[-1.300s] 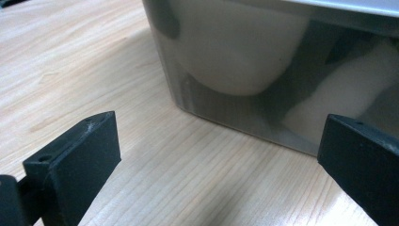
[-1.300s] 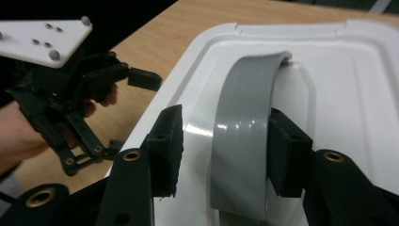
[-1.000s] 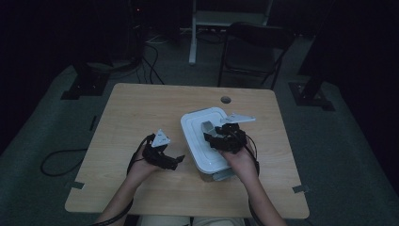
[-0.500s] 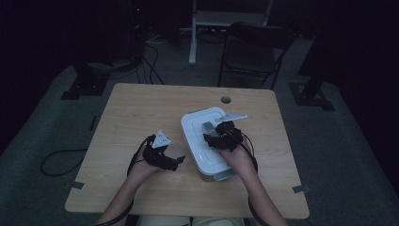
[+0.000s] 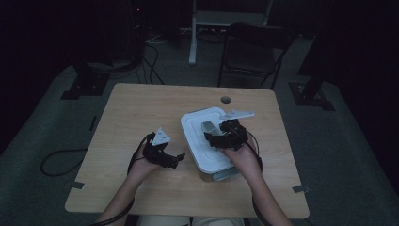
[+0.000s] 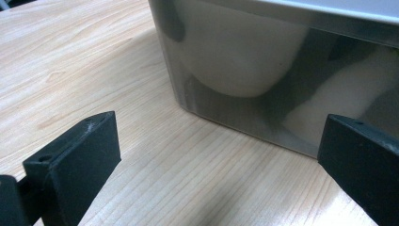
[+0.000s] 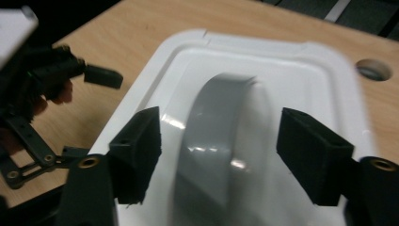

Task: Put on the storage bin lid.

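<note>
Resting low over the wooden table (image 5: 141,108), the left gripper (image 5: 175,160) sat in the person's left hand (image 5: 141,165) at the left of the high view, its jaws pointing right toward the storage box (image 5: 197,141). In the left gripper view those jaws stood wide apart with nothing between them but bare tabletop; the box's translucent grey wall (image 6: 263,89) rose just beyond them, near but not touching, with pale rounded shapes showing dimly through it that could not be made out.

The box stood near the middle of the table, a little toward the person's right, closed with a white lid (image 5: 200,123). A grey handle (image 7: 211,136) arched across the recessed middle of the lid.

Further right, the right gripper (image 5: 211,138) hung over the lid in the right hand (image 5: 242,157). In the right gripper view its jaws were spread wide, one on each side of the handle, clear of it on both sides and gripping nothing. Whether the jaw tips touched the lid could not be told. The left gripper showed at the left edge of that view, beside the box.

Behind the box, a round cable hole (image 5: 226,100) sat near the table's far edge, and a dark chair (image 5: 254,52) stood on the floor beyond.
</note>
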The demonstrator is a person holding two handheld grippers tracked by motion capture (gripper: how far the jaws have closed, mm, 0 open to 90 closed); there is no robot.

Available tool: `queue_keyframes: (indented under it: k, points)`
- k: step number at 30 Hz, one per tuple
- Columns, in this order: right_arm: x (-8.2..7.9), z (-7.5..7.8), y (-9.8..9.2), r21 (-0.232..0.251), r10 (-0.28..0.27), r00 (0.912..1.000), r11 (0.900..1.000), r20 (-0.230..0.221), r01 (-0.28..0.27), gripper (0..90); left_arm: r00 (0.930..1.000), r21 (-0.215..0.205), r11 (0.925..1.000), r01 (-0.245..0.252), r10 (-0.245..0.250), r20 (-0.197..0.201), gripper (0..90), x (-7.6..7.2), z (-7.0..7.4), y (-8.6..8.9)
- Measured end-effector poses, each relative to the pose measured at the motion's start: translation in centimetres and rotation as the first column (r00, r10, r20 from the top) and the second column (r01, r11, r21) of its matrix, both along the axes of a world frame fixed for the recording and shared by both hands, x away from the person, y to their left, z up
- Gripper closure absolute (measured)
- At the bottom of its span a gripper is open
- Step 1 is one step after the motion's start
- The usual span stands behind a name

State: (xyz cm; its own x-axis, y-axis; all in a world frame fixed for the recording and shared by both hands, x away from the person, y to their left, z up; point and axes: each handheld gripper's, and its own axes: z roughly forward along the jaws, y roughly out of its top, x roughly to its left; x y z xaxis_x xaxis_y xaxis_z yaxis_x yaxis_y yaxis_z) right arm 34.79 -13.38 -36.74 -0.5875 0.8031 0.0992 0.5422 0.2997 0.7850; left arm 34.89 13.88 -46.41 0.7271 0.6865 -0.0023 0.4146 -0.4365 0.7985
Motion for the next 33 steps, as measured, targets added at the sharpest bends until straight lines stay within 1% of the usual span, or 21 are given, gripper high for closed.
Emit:
queue_keyframes:
  k: [1,3,6,7,10,12,15,17,18,20,21,23,25,27,31,33]
  points:
    - [-0.1,0.3,-0.5,0.004,-0.009,0.9998,1.0,0.016,0.009,28.0,1.0,0.006,1.0,0.001,-0.001,0.001,0.6,0.1,0.0,0.0]
    - [0.1,0.7,-1.6,0.014,-0.039,0.9982,0.999,0.046,0.038,21.7,1.0,0.004,1.0,0.0,0.0,-0.001,0.6,0.1,0.0,-0.1]
    - [0.7,0.8,-3.4,0.026,-0.096,0.9923,0.995,0.079,0.094,18.8,1.0,0.0,1.0,0.0,0.0,-0.003,0.6,0.2,-0.1,-0.3]
    - [0.9,0.7,-4.0,0.023,-0.117,0.9901,0.993,0.077,0.116,17.2,1.0,0.002,1.0,0.001,-0.001,-0.003,0.6,0.3,-0.1,-0.3]
    - [1.4,0.4,-5.0,0.018,-0.129,0.9886,0.992,0.078,0.128,12.4,1.0,0.0,1.0,-0.004,0.004,-0.001,0.6,0.4,0.0,-0.4]
    - [1.7,0.0,-5.8,0.022,-0.137,0.9875,0.991,0.078,0.135,12.5,1.0,-0.004,1.0,-0.008,0.008,-0.003,0.6,0.6,0.0,-0.4]
    - [2.1,-0.6,-6.9,0.04,-0.171,0.9823,0.985,0.076,0.169,13.3,1.0,-0.007,0.9999,-0.009,0.009,-0.003,0.6,0.8,0.0,-0.4]
    - [2.3,-1.0,-7.7,0.056,-0.186,0.9782,0.982,0.092,0.181,13.3,0.9999,-0.009,0.9999,-0.011,0.011,-0.004,0.6,0.9,-0.1,-0.4]
    - [2.4,-1.2,-8.1,0.06,-0.197,0.9755,0.979,0.097,0.192,13.3,0.9999,-0.003,0.9999,-0.013,0.013,-0.007,0.6,1.0,-0.1,-0.4]
    - [2.5,-1.7,-8.8,0.047,-0.211,0.9693,0.977,0.126,0.206,13.4,0.9998,-0.005,0.9998,-0.017,0.017,-0.009,0.6,1.0,-0.2,-0.4]
    - [2.6,-2.3,-9.2,0.036,-0.219,0.9638,0.976,0.152,0.216,13.4,0.9997,-0.006,0.9998,-0.018,0.018,-0.015,0.6,1.2,-0.4,-0.4]
    - [2.8,-2.9,-9.7,0.033,-0.226,0.9622,0.974,0.151,0.224,13.4,0.9997,-0.005,0.9998,-0.018,0.018,-0.018,0.6,1.3,-0.7,-0.4]
    - [3.2,-3.9,-10.3,0.023,-0.239,0.9623,0.971,0.131,0.238,13.4,0.9996,-0.005,0.9999,-0.016,0.016,-0.024,0.6,1.4,-0.9,-0.5]
    - [3.5,-5.1,-11.1,-0.001,-0.255,0.9594,0.966,0.121,0.257,13.4,0.9994,-0.007,0.9998,-0.019,0.018,-0.028,0.6,1.5,-1.0,-0.6]
    - [4.0,-7.1,-12.2,-0.021,-0.277,0.9565,0.96,0.092,0.28,13.4,0.9993,-0.007,0.9998,-0.02,0.019,-0.033,0.6,1.7,-1.3,-0.6]
    - [4.1,-8.2,-12.7,-0.032,-0.284,0.956,0.957,0.073,0.287,13.5,0.9992,-0.001,0.9998,-0.018,0.018,-0.035,0.6,1.8,-1.3,-0.7]
